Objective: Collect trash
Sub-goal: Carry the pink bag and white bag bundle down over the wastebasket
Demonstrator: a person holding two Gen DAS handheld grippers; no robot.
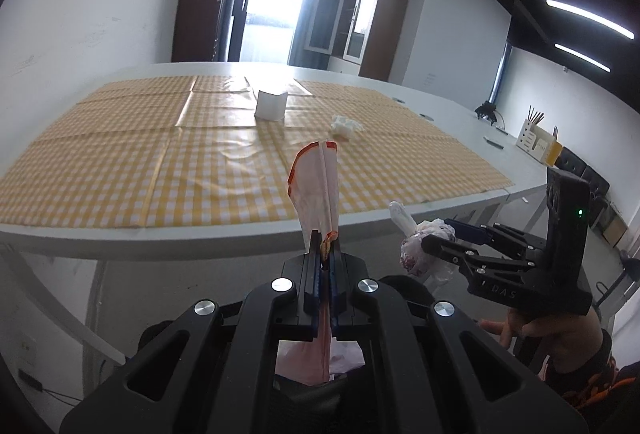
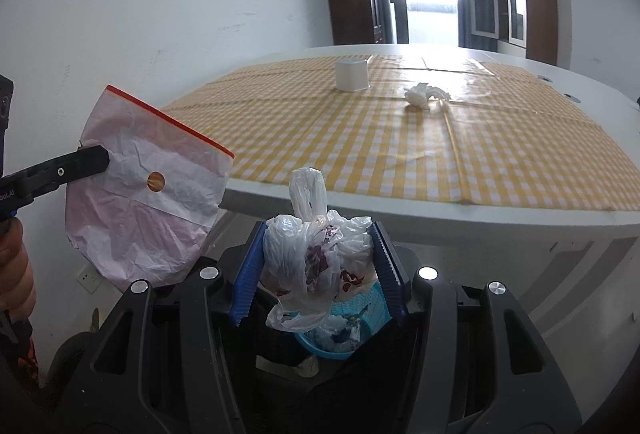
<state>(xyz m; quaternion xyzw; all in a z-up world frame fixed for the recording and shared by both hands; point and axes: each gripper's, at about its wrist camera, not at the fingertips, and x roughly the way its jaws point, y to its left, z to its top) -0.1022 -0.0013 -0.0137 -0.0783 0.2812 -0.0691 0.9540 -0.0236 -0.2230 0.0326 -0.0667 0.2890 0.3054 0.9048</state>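
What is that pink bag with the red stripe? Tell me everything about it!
The pink bag is a thin, crinkly, see-through plastic pouch with a red strip along its top edge and a small round hole below it. It looks flat and empty. The left gripper holds it up in the air, its fingers shut on one edge, in front of the table edge, touching nothing else.

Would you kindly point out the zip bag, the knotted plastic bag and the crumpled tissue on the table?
zip bag (image 2: 160, 170): right wrist view, on its creased middle.
knotted plastic bag (image 2: 316, 258): right wrist view, on its bunched body.
crumpled tissue (image 2: 420, 96): right wrist view, on its centre.
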